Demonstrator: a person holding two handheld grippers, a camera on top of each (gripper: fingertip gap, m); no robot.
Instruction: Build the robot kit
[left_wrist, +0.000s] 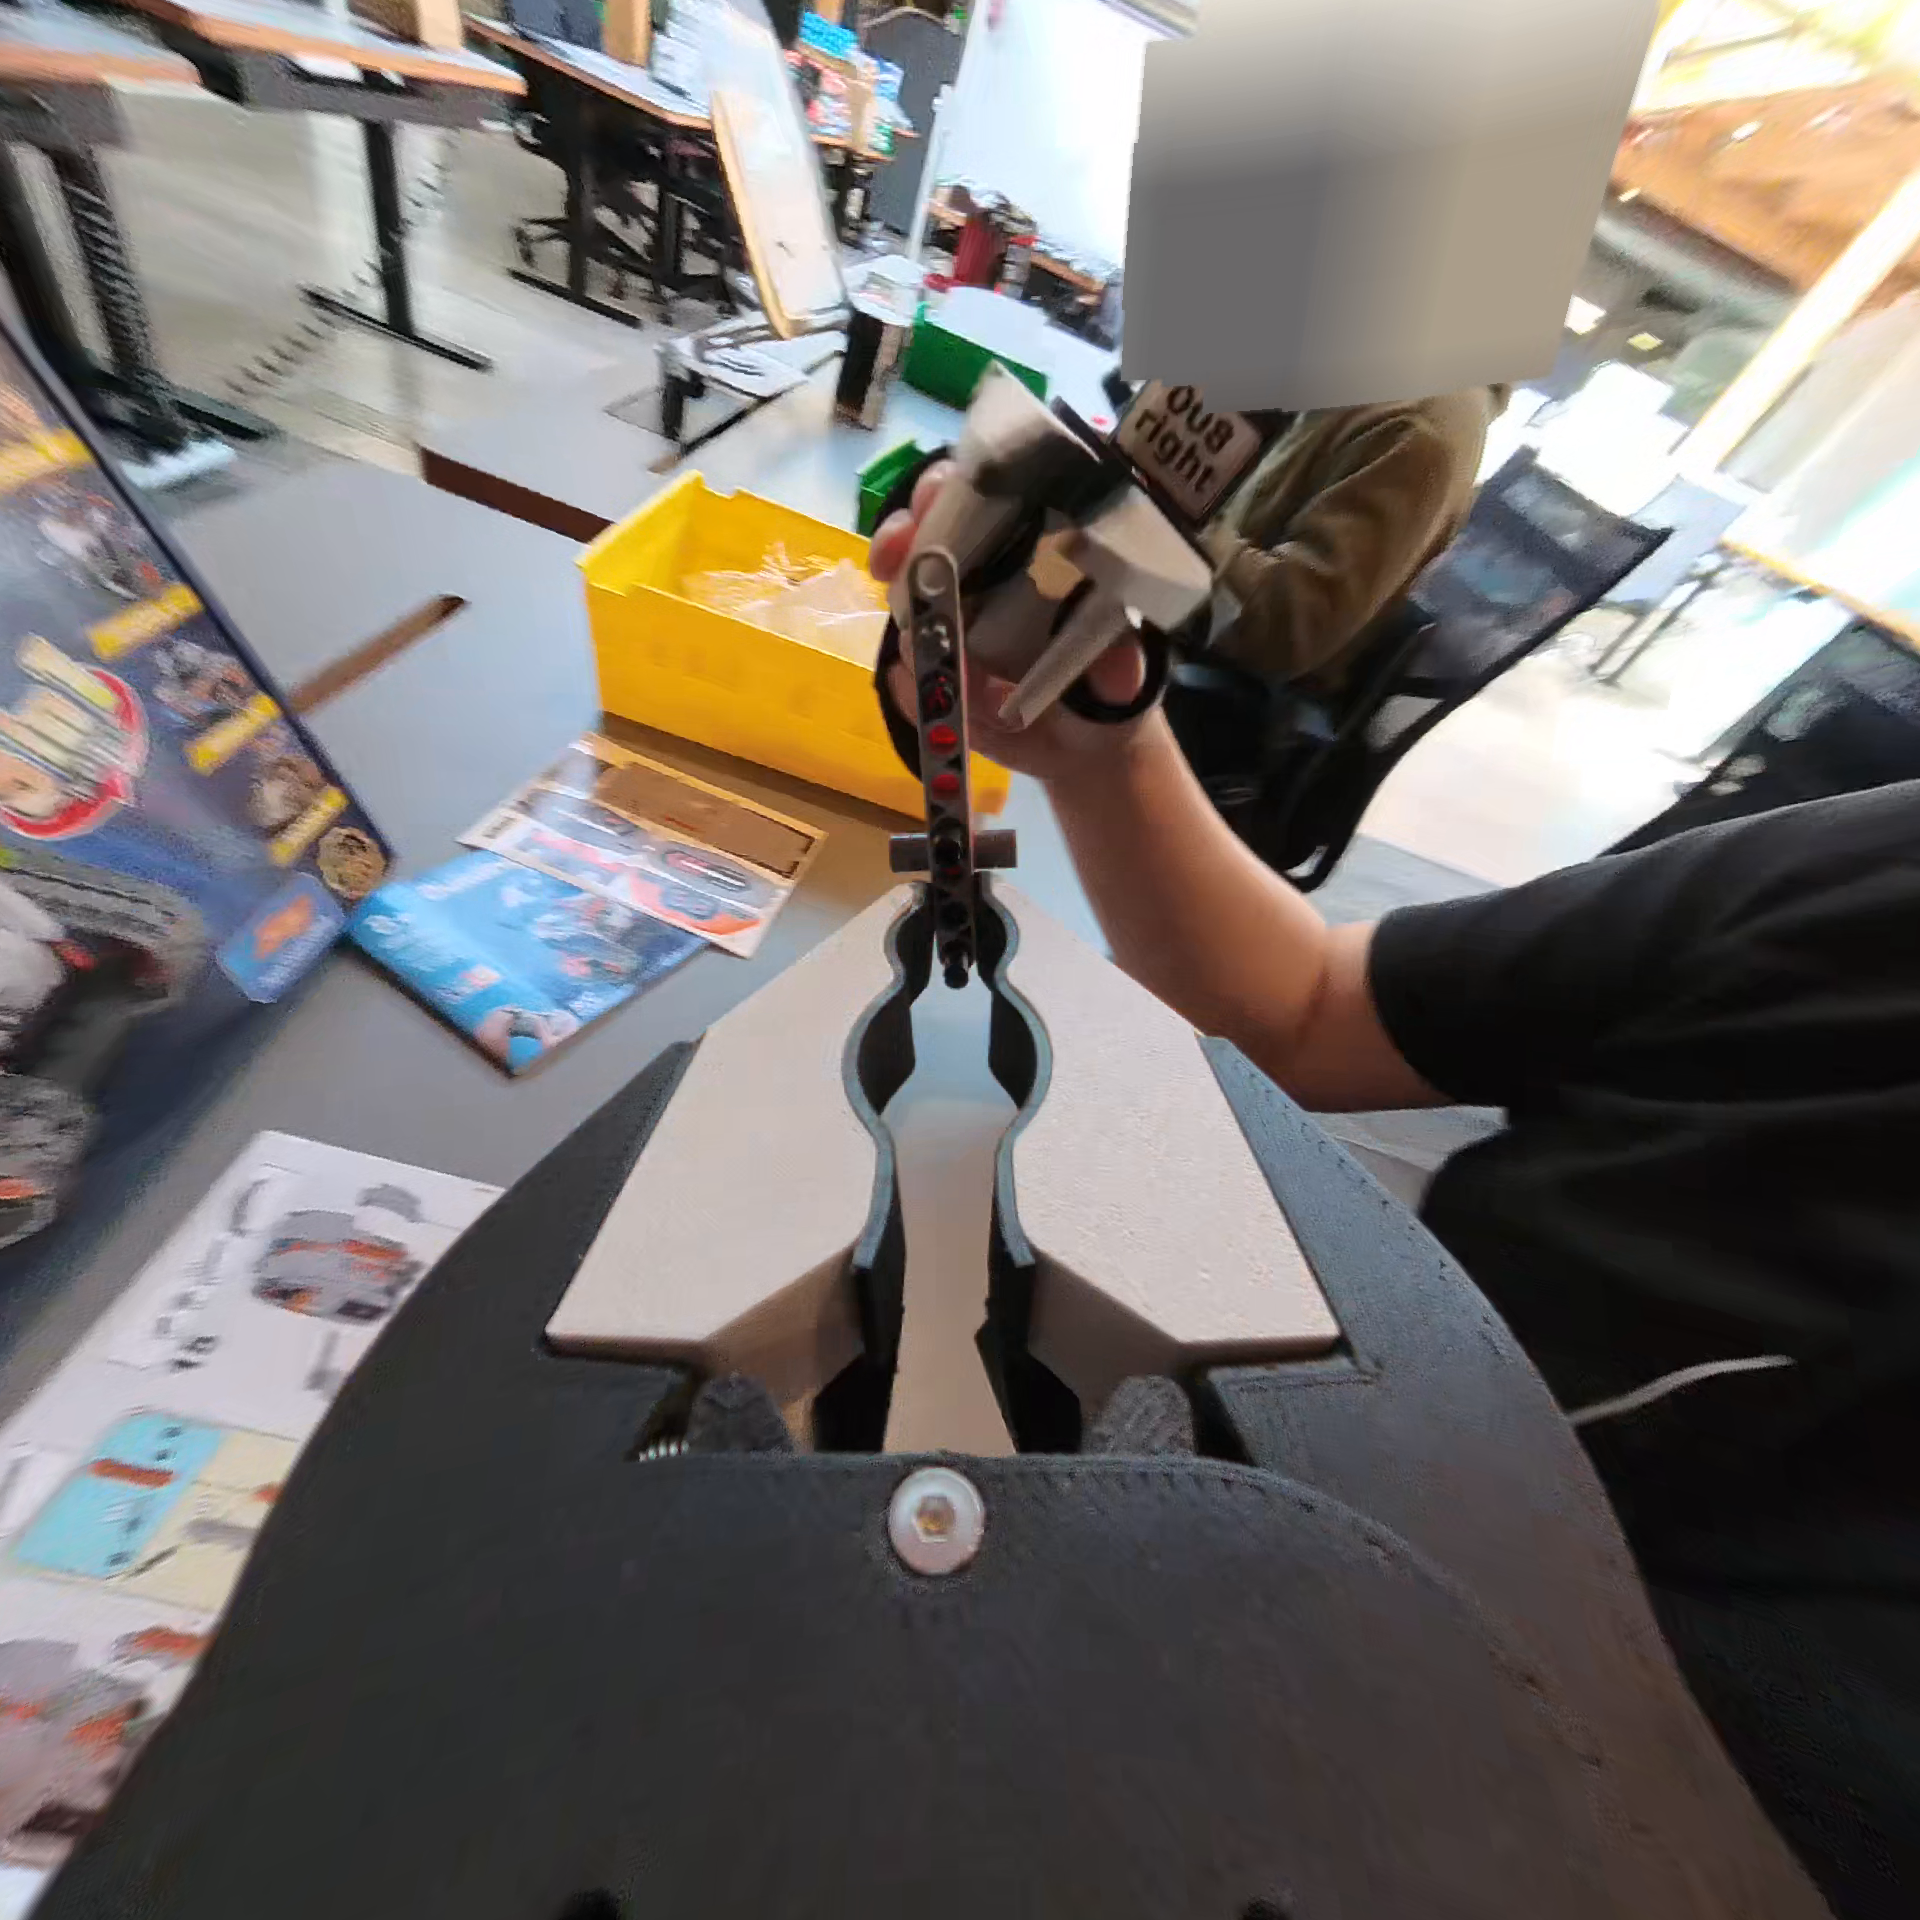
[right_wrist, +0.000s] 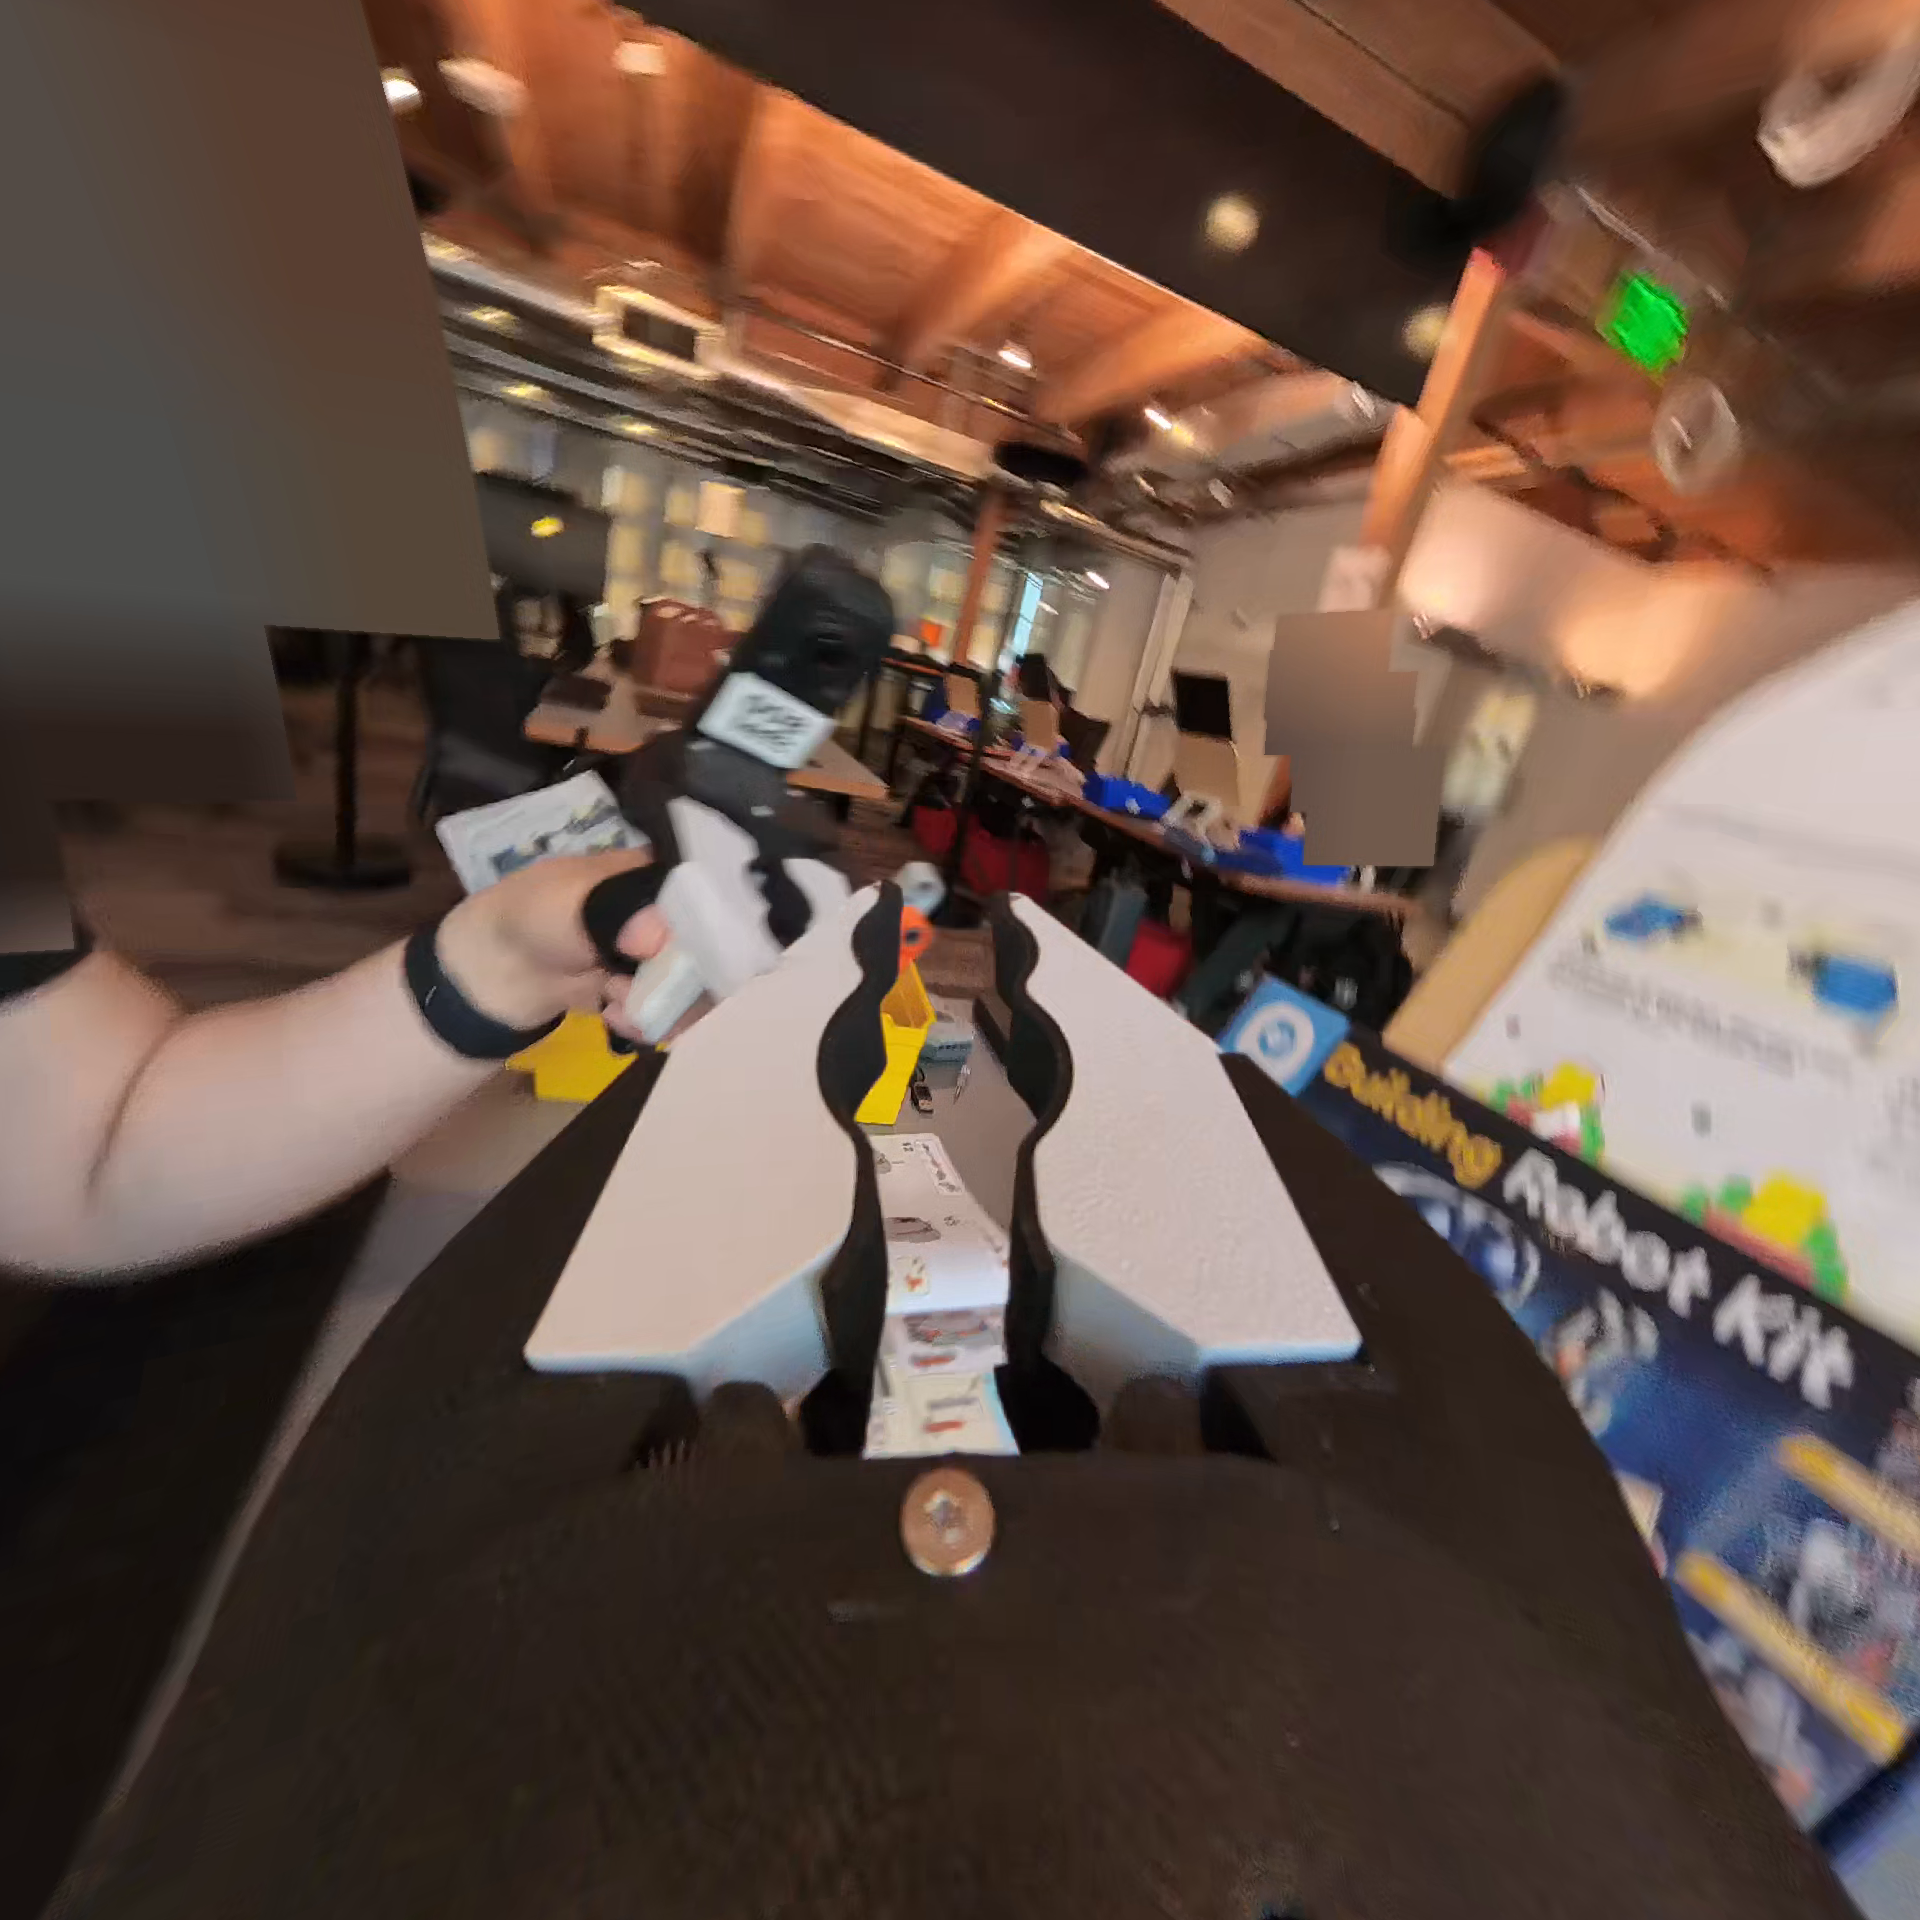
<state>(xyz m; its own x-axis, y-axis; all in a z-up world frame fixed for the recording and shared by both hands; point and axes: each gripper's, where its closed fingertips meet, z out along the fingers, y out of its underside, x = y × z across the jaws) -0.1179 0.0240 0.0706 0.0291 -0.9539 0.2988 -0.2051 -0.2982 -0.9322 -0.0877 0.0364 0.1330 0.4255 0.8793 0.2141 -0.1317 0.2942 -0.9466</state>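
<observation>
left gripper (left_wrist: 951, 940) – pinching a grey beam (left_wrist: 940, 769) by its lower end | right gripper (right_wrist: 940, 940) – spread, empty, raised beside beam | yellow bin (left_wrist: 727, 665) on desk (left_wrist: 416, 582) behind

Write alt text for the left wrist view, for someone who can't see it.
The left gripper pinches the lower end of a grey holed toy beam with red and black pins, held upright above a grey table. Behind it, a hand holds the right gripper; a yellow bin and booklets lie on the table.
</observation>
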